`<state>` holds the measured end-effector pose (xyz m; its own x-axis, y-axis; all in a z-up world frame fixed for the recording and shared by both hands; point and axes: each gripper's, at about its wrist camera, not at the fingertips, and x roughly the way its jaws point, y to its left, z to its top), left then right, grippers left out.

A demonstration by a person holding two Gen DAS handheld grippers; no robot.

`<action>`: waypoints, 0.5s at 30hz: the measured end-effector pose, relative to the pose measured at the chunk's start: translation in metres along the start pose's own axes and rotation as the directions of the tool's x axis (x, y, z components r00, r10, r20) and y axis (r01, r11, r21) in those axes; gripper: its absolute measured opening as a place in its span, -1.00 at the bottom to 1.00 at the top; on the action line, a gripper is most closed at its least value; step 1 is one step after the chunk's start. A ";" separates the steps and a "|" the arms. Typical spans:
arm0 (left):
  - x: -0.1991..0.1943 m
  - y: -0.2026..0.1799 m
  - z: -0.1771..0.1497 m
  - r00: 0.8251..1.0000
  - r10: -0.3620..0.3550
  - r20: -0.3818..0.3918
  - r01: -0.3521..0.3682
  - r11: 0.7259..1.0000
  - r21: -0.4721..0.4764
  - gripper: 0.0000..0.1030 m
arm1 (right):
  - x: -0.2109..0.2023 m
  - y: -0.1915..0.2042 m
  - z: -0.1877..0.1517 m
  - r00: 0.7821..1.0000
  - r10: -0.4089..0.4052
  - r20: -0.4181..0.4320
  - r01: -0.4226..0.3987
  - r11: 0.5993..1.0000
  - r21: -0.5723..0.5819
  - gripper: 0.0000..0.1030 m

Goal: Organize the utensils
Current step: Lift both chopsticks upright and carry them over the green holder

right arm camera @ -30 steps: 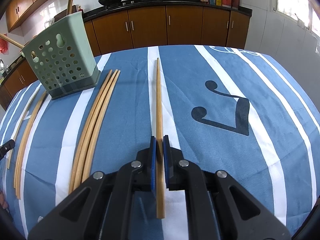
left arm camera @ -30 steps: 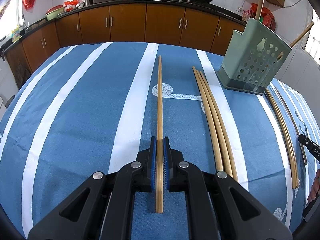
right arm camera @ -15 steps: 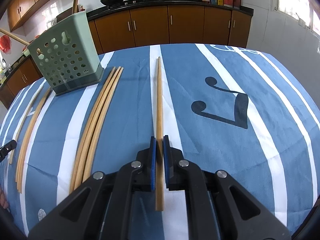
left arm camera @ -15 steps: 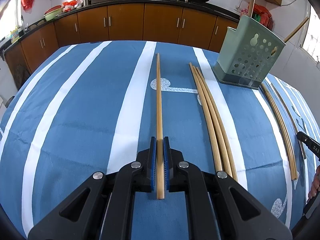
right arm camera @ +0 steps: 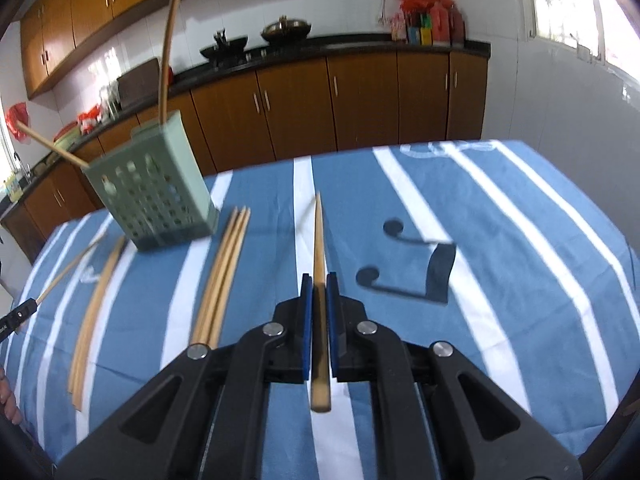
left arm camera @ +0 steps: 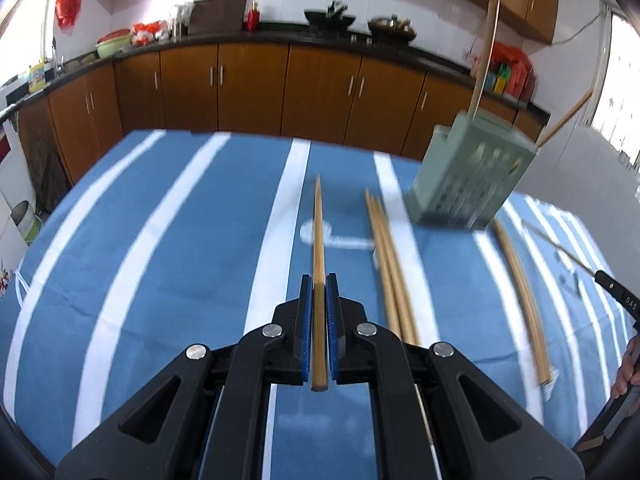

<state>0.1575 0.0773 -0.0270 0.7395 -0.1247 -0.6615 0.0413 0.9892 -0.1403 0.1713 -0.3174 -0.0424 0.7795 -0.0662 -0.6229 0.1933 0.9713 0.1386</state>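
My left gripper (left arm camera: 319,280) is shut on a long bamboo chopstick (left arm camera: 318,232) and holds it lifted above the blue striped tablecloth (left arm camera: 160,260). My right gripper (right arm camera: 319,280) is shut on another bamboo chopstick (right arm camera: 319,240), also lifted. The green perforated utensil holder (left arm camera: 468,184) stands at the far right in the left wrist view and at the far left in the right wrist view (right arm camera: 156,196). It holds two long chopsticks sticking out. A bundle of three chopsticks (left arm camera: 390,264) lies between the grippers; it also shows in the right wrist view (right arm camera: 224,272).
More chopsticks (left arm camera: 520,296) lie beyond the holder near the table's edge, seen too in the right wrist view (right arm camera: 94,316). Brown kitchen cabinets (left arm camera: 280,92) and a counter with pans stand behind the table. The other gripper's tip (left arm camera: 616,292) shows at the right edge.
Both grippers have risen and tilted up with their chopsticks, which have left the cloth. The holder now looks closer and more of the cabinets shows.
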 end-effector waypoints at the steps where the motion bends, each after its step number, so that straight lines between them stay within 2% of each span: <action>1: -0.004 0.000 0.003 1.000 -0.004 0.016 0.005 1.000 -0.004 -0.86 | -0.003 0.000 0.003 1.000 0.002 0.013 -0.002 1.000 0.000 -0.85; 7: -0.031 -0.004 0.023 0.993 -0.026 0.118 0.028 0.999 -0.015 -0.86 | -0.028 0.004 0.021 0.995 0.016 0.101 -0.015 1.000 -0.011 -0.85; 15: -0.063 -0.012 0.049 0.972 -0.037 0.230 0.040 0.999 -0.008 -0.87 | -0.055 0.014 0.048 0.978 0.044 0.206 -0.040 0.999 -0.027 -0.85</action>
<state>0.1434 0.0767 0.0519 0.8724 -0.1402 -0.4683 0.0656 0.9829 -0.1721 0.1596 -0.3113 0.0307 0.8933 -0.0687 -0.4442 0.1460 0.9790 0.1421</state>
